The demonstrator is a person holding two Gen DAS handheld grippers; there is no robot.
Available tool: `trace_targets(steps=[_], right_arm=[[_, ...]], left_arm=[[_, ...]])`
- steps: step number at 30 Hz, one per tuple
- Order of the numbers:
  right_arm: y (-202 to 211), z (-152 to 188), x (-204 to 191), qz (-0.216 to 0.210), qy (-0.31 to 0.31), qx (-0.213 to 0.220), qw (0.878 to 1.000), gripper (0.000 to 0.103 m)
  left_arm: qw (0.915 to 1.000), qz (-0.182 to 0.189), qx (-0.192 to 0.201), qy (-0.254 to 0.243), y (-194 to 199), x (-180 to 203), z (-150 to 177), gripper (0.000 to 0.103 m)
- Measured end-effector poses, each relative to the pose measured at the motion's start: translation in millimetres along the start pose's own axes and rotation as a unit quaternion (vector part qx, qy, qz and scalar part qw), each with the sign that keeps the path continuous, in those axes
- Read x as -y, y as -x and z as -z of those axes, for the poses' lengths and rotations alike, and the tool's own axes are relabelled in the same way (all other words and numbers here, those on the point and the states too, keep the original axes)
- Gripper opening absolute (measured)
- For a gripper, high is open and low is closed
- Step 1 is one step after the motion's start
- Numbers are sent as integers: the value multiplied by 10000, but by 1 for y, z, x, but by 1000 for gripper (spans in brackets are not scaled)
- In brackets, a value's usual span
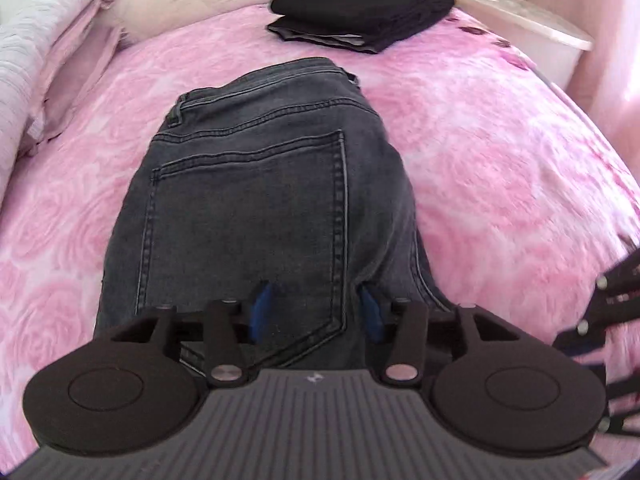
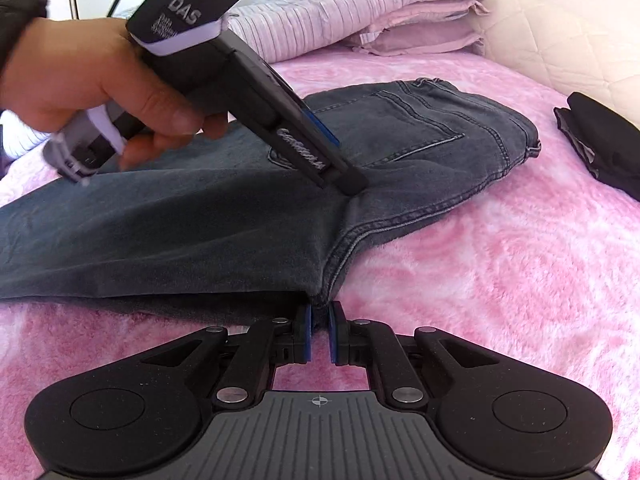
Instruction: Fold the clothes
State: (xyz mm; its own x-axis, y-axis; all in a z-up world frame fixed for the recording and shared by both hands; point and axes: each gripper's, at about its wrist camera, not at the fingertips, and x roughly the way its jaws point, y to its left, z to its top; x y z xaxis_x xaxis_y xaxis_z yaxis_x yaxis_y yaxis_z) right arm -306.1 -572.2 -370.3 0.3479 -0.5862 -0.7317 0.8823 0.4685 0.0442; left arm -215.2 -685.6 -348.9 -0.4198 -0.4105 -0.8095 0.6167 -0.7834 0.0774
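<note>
Dark grey jeans (image 1: 256, 184) lie on the pink bedspread (image 1: 500, 168), back pocket up, waistband at the far end. My left gripper (image 1: 316, 308) is open, its blue pads spread wide, pressing down on the jeans just below the pocket. In the right wrist view the jeans (image 2: 200, 224) run off to the left, and the left gripper (image 2: 344, 176) comes down onto them from the upper left. My right gripper (image 2: 320, 314) is shut on the crotch seam at the near edge of the jeans.
A folded black garment (image 1: 360, 16) lies at the far end of the bed, also in the right wrist view (image 2: 604, 148). Folded pink and striped bedding (image 1: 52, 64) is stacked at the left. A white nightstand (image 1: 524, 20) stands beyond the bed's right corner.
</note>
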Motion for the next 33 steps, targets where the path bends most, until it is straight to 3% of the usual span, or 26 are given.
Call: trace_targets(steps=[2,4,7,9,13,15,20,21,27,33], right_arm=[[-1,0,2,-41,3,-21,10000,7],[0,-1,4,-87,38,-38,9999,7],[0,-1,5,-127,72,-56,9999,7],[-1,0,5,-126,115,-56,9998,7],[-1,1,4,-135,238,-53,9996,7],[-1,2,5,-117,289,-58,9995,7],[-3,1,6,-45,292,-150,9995,7],[-2,0,6,-46,277,-180,9994,7],[6,4,8,5,281,-447,9986,8],[19,11,6,65,627,-599,9962,8]], left_arm=[[9993,351,67,132,9,-5,-5,27],[9980,487,280,299,25,-14,-7,27],[9990,331,-42,303,23,-22,5,24],[9990,166,-413,-43,6,-20,18,23],[9986,-388,-342,-133,-4,-43,31,30],[9985,-461,-311,-14,-5,-51,34,34],[9974,-642,-314,84,7,-49,37,33],[9969,-692,-333,168,14,-50,40,26],[9899,-1092,-604,671,79,-51,84,25],[9715,-1528,-1568,903,108,-44,176,27]])
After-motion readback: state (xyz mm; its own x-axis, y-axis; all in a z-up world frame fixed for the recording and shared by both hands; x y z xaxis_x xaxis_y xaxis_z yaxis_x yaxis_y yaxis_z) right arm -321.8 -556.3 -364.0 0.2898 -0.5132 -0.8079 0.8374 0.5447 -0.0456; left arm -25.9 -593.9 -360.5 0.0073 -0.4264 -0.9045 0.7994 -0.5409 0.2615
